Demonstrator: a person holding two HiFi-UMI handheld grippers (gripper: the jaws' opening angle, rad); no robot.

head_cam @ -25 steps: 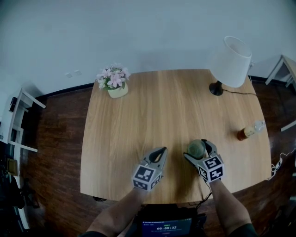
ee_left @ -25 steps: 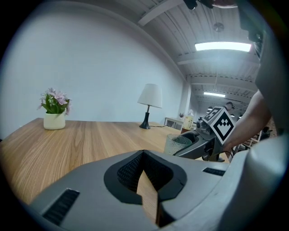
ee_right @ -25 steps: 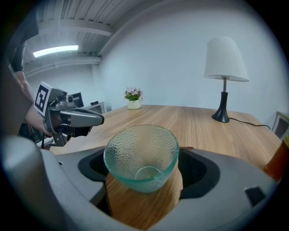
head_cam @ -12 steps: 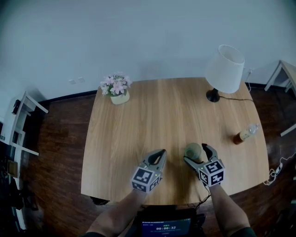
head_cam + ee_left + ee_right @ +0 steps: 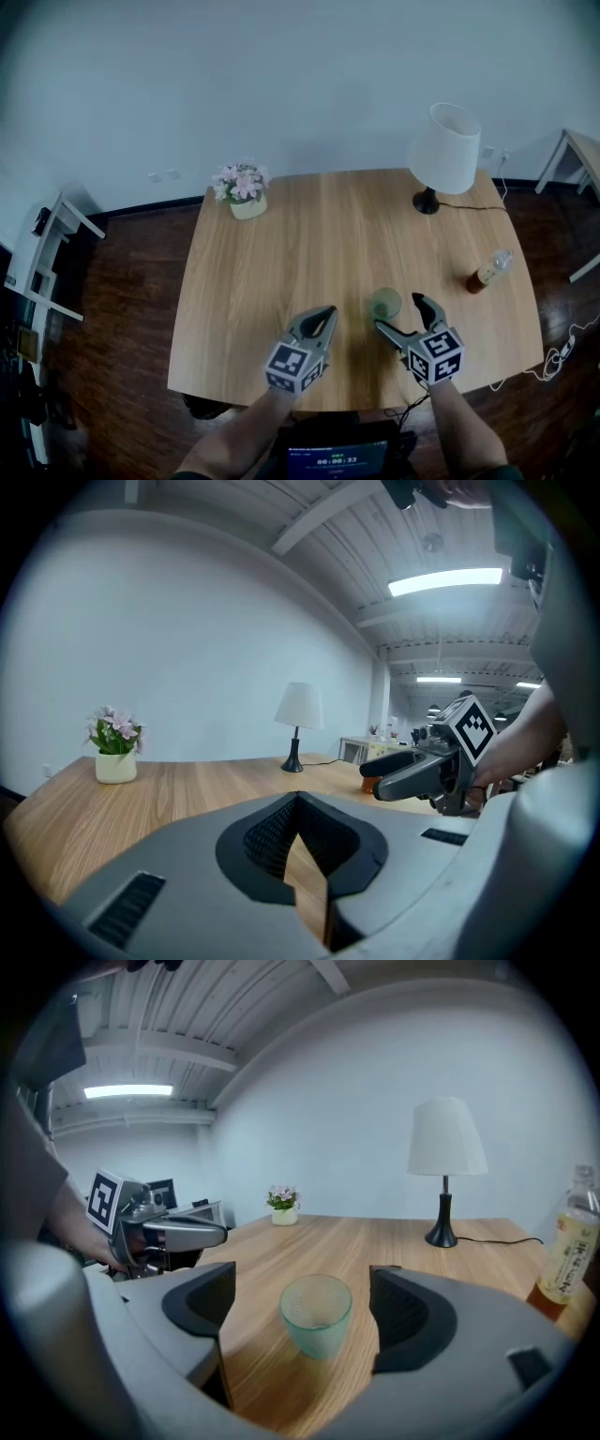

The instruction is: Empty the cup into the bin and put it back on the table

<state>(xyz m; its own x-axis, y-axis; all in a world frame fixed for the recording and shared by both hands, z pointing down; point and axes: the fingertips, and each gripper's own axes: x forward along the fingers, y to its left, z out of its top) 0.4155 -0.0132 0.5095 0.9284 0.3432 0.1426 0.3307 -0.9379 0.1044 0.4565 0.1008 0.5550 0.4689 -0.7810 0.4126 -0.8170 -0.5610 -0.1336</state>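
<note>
A pale green frosted cup [image 5: 385, 304] stands upright on the wooden table [image 5: 281, 272], near its front edge. My right gripper [image 5: 401, 317] is open just behind the cup, one jaw on each side, touching nothing. In the right gripper view the cup [image 5: 317, 1314] sits between and slightly beyond the jaws of that gripper [image 5: 302, 1274], and it looks empty. My left gripper [image 5: 321, 319] hovers to the cup's left, jaws together with nothing held. In the left gripper view the left gripper [image 5: 300, 803] shows closed tips. No bin is in view.
A flower pot [image 5: 246, 187] stands at the table's far left corner and a white lamp [image 5: 442, 150] at the far right, its cable trailing off the edge. A bottle [image 5: 486, 272] stands near the right edge. A white shelf [image 5: 37, 272] is on the dark floor at left.
The right gripper's jaws, which were around the cup, have opened and drawn back toward me. The cup stays standing on the table. The left gripper has barely moved.
</note>
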